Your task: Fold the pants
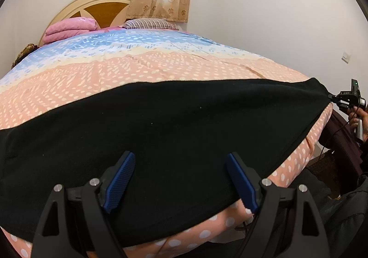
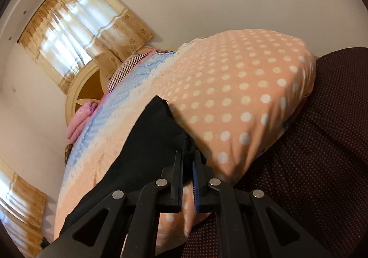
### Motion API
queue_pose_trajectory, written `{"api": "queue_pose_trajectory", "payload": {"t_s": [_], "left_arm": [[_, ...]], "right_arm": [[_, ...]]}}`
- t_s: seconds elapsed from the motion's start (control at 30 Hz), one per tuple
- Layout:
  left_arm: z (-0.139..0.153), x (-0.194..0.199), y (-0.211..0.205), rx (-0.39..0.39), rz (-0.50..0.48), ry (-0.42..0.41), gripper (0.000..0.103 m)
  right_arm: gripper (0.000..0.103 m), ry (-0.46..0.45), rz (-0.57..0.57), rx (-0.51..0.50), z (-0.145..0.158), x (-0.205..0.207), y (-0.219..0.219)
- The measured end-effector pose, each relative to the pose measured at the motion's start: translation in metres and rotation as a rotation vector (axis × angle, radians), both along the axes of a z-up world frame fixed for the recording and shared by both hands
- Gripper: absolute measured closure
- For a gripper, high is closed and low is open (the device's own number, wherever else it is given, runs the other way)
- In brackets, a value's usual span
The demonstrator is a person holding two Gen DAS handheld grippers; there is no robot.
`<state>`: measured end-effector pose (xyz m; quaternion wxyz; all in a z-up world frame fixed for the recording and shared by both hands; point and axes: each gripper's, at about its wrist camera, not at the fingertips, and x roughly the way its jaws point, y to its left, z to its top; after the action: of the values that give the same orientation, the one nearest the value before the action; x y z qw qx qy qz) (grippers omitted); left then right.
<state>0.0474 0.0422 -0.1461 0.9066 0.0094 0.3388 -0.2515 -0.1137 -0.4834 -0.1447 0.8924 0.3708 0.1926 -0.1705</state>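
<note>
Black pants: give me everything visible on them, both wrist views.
The black pants look like soft matte knit, spread flat in a long band across the polka-dot bedspread near its front edge. The right gripper is shut on one end, pulling it to a point. The left gripper hovers open over the near edge, pads not pinching it.

The black fabric pants (image 1: 161,124) are spread across the near edge of the polka-dot quilted bed cover (image 1: 138,69). Behind, a folded pink blanket (image 1: 69,29) is placed left of a striped pillow (image 1: 149,23), before the round wooden headboard (image 1: 103,7).
</note>
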Motion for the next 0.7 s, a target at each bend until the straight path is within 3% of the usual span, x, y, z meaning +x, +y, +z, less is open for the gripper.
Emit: {"api": "queue_pose_trajectory", "payload": {"t_s": [0.1,0.13,0.17,0.2,0.27,0.33,0.47,0.6,0.7], "left_arm": [[0.000,0.000,0.000,0.001,0.001,0.001,0.018],[0.000,0.000,0.000,0.002,0.001,0.002,0.018],[0.000,0.000,0.000,0.003,0.000,0.006,0.018],[0.001,0.000,0.000,0.002,-0.005,0.012,0.017],[0.003,-0.002,0.000,0.003,-0.016,0.020,0.015],[0.003,-0.006,0.001,0.011,-0.023,0.019,0.015],[0.000,-0.010,-0.001,0.028,-0.038,0.014,0.014],[0.001,-0.012,-0.005,0.056,-0.044,0.011,0.012],[0.003,-0.011,-0.002,0.043,-0.044,0.018,0.012]], "right_arm": [[0.092,0.030,-0.005,-0.045,0.007,0.002,0.006],[0.077,0.043,-0.030,-0.068,0.011,0.000,0.009],[0.050,0.051,-0.055,-0.090,0.016,-0.001,0.010],[0.041,0.055,-0.086,-0.118,0.021,-0.004,0.012],[0.039,0.058,-0.155,-0.206,0.037,-0.013,0.022],[0.039,0.037,-0.132,-0.293,0.052,-0.013,0.040],[0.039,0.041,0.191,-0.439,0.065,0.027,0.118],[0.039,0.092,0.536,-0.540,0.044,0.071,0.209],[0.046,0.140,0.714,-0.715,0.023,0.090,0.277]]}}
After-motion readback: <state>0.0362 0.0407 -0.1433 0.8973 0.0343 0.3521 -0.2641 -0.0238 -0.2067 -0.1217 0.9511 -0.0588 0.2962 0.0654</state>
